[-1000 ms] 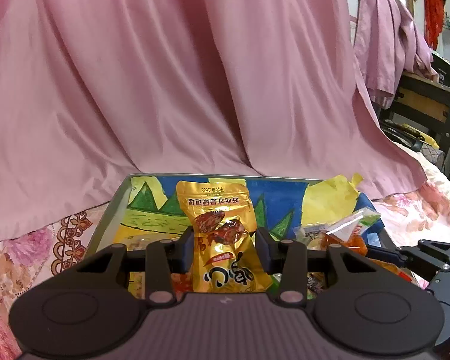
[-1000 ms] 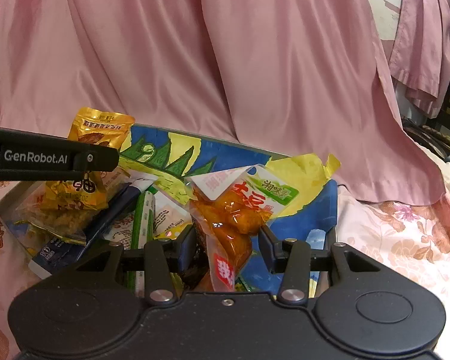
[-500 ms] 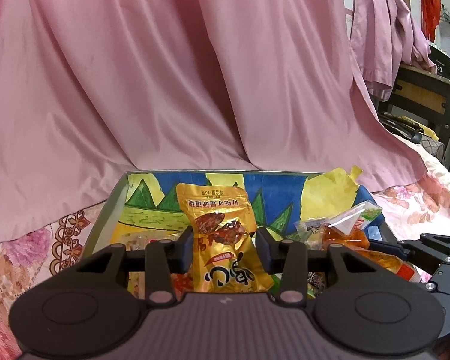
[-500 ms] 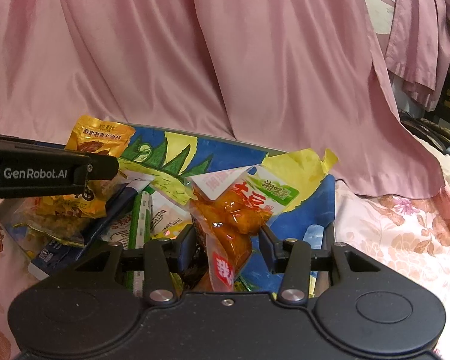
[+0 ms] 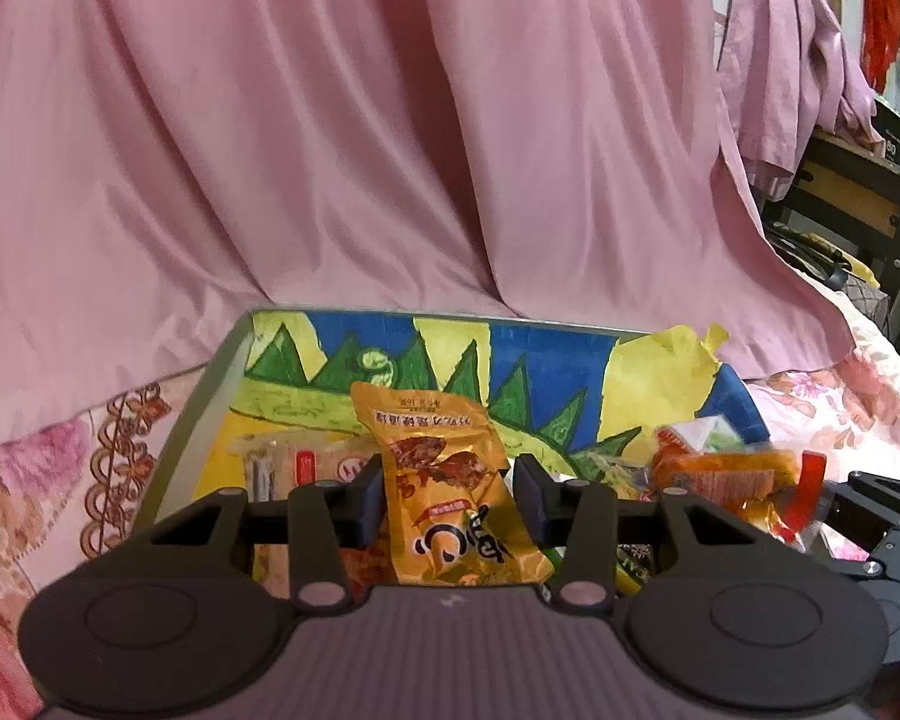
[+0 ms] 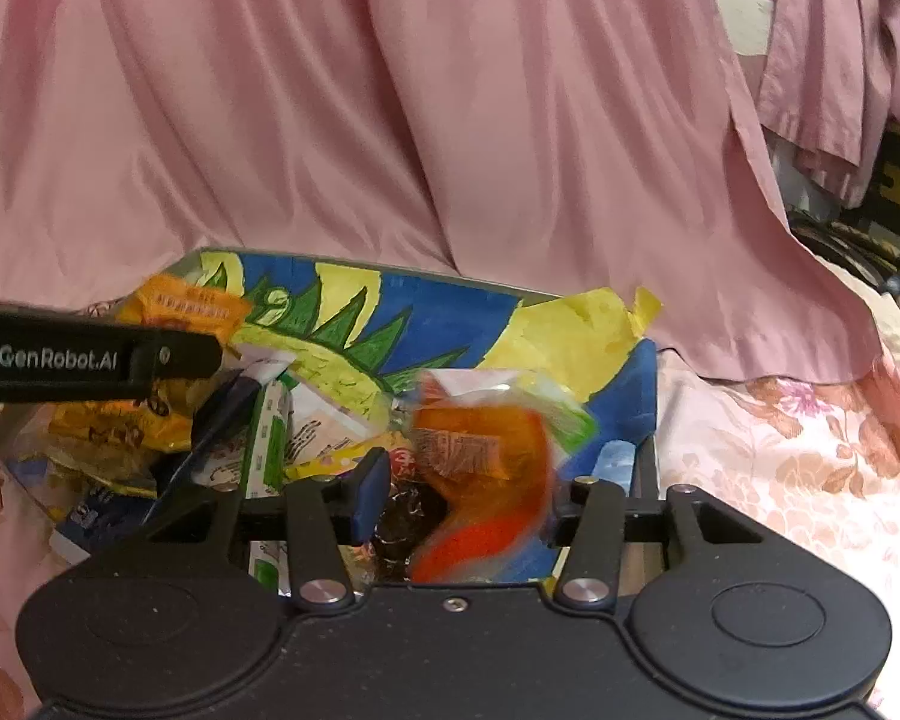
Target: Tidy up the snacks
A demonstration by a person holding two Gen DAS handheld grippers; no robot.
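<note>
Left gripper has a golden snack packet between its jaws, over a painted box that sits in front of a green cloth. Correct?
Not quite. The cloth is pink, not green, as the left wrist view shows. The rest holds: the left gripper has the golden snack packet between its jaws, over the painted box.

Both fisheye cameras are sitting just behind their own grippers, looking forward and somewhat down along the fingers at the painted box of snacks, with the pink curtain filling the far side. The left view is facing the box's left part from close by, while the right view is facing its right part. Both are sharing the box's far wall and the yellow packet.
</note>
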